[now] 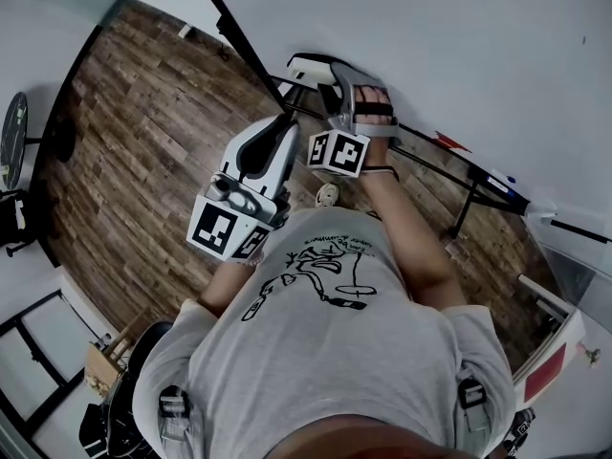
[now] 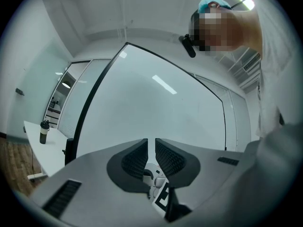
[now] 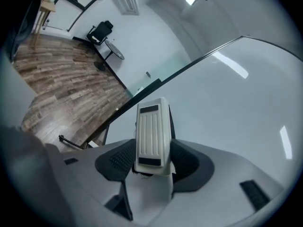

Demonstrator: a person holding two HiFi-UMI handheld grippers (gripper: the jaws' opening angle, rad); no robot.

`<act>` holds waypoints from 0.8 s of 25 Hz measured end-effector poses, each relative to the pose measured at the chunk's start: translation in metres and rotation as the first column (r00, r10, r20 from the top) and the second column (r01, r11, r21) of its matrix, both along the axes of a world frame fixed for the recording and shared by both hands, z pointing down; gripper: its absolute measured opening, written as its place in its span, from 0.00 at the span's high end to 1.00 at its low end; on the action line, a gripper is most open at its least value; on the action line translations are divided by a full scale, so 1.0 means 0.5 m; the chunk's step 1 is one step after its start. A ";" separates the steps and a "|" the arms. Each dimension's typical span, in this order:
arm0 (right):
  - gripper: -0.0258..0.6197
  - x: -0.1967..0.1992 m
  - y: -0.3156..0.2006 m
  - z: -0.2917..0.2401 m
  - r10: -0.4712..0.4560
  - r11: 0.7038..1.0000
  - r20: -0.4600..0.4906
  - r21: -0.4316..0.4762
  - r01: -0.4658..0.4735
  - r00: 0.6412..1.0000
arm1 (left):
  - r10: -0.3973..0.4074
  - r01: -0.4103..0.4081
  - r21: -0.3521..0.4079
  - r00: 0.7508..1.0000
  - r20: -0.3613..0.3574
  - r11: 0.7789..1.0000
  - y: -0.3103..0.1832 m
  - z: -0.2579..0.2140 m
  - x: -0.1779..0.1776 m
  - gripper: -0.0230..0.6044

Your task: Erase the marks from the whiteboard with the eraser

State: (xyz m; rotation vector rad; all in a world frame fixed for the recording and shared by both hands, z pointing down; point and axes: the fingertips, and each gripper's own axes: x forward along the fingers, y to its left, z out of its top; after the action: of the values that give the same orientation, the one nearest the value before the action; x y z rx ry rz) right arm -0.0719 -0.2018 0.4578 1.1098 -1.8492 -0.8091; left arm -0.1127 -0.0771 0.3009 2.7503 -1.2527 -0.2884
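Right gripper [image 3: 152,159] jaws clamped on the eraser [image 3: 152,131], ribbed back facing me, so I reckon the felt faces the whiteboard [image 3: 236,108] for wiping | eraser close to the board, contact unclear | left gripper [image 2: 150,156] jaws nearly together, empty, kept clear.

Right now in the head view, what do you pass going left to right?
Round table → left gripper → right gripper, holding the eraser → red mark on the whiteboard.
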 end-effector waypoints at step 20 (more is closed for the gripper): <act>0.59 0.257 0.228 -0.130 0.092 0.993 0.544 -0.114 -0.034 0.834 | 0.140 -0.140 0.018 0.990 0.012 0.990 0.097 -0.026 0.183 0.87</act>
State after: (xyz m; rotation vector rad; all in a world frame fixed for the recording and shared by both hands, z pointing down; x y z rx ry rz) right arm 0.0564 -0.0877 0.3928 1.4352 -2.2760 -0.3634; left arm -0.0212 -0.0286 0.2881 2.8417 -1.0576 -0.2749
